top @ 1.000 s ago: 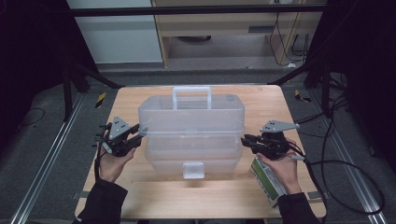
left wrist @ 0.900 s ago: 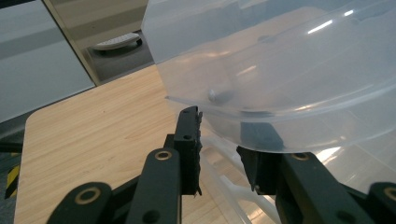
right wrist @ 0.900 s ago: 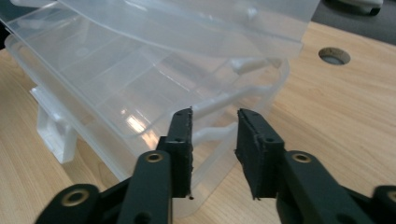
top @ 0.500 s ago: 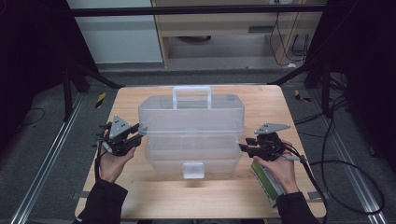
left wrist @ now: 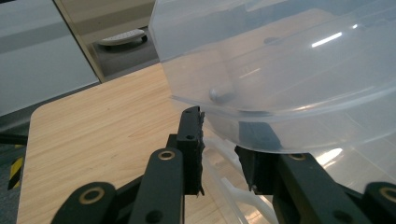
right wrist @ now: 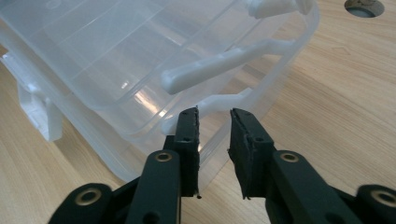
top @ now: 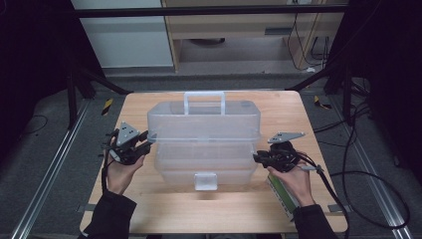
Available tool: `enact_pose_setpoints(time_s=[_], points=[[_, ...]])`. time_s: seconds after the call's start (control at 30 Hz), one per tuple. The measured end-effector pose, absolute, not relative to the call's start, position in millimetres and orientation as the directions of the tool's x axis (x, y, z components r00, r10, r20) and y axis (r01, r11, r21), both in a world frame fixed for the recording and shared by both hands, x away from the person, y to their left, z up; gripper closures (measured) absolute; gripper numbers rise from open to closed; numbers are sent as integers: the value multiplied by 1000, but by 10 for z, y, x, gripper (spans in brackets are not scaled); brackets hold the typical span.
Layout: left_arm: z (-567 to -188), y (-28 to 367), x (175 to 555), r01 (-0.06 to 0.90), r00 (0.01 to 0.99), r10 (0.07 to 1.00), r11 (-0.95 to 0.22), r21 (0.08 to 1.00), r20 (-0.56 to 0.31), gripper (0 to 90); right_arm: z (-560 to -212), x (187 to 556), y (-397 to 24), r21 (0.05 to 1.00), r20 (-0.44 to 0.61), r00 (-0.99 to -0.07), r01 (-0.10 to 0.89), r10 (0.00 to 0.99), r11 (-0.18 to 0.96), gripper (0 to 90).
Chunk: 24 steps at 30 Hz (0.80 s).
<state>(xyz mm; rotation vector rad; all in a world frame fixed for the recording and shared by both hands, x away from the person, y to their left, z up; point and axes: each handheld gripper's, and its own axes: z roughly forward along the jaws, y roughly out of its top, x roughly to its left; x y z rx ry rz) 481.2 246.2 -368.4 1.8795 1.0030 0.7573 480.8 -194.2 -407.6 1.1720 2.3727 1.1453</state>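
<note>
Translucent plastic storage box (top: 204, 142): stands at the centre of the high view on a light wooden table (top: 278, 107). Tiered body; the upper section with its domed lid sits above and overhangs the lower tiers. White carry handle (top: 204, 102) upright on the lid, toward the top of the frame. White front latch (top: 205, 180) on the lowest tier, facing the bottom of the frame.

Left gripper (top: 142, 144): held in the person's left hand (top: 119, 172), centre left of the high view, at the box's left end and just under the overhanging rim of the upper section. In the left gripper view (left wrist: 219, 142) the jaws stand a narrow gap apart with nothing between them; the clear curved wall of the upper section fills the upper right of that frame, directly over the right-hand jaw.

Right gripper (top: 261, 158): held in the person's right hand (top: 293, 179), centre right of the high view, at the box's right end, level with the middle tiers. In the right gripper view (right wrist: 214, 135) the jaws are narrowly parted and grip nothing; their tips sit just beside a white hinge arm (right wrist: 219, 63) on the box's side.

Green and white flat item (top: 281, 191): lies on the table under the right hand, lower right of the high view; its kind cannot be told.

Dark sleeves (top: 107, 216): enter from the bottom edge.
</note>
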Motion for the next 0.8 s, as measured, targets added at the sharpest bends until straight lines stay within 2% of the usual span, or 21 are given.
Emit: enact_pose_setpoints(time_s=[0.33, 0.8], points=[[-3610, 2465, 4870, 360, 486, 869, -292, 886, 89, 710, -4080, 4814, -1939, 748, 109, -646, 554, 756, 366, 764], [-3439, 2438, 5025, 362, 466, 879, -299, 883, 106, 721, -4079, 4813, -1940, 745, 116, -640, 562, 759, 360, 768]])
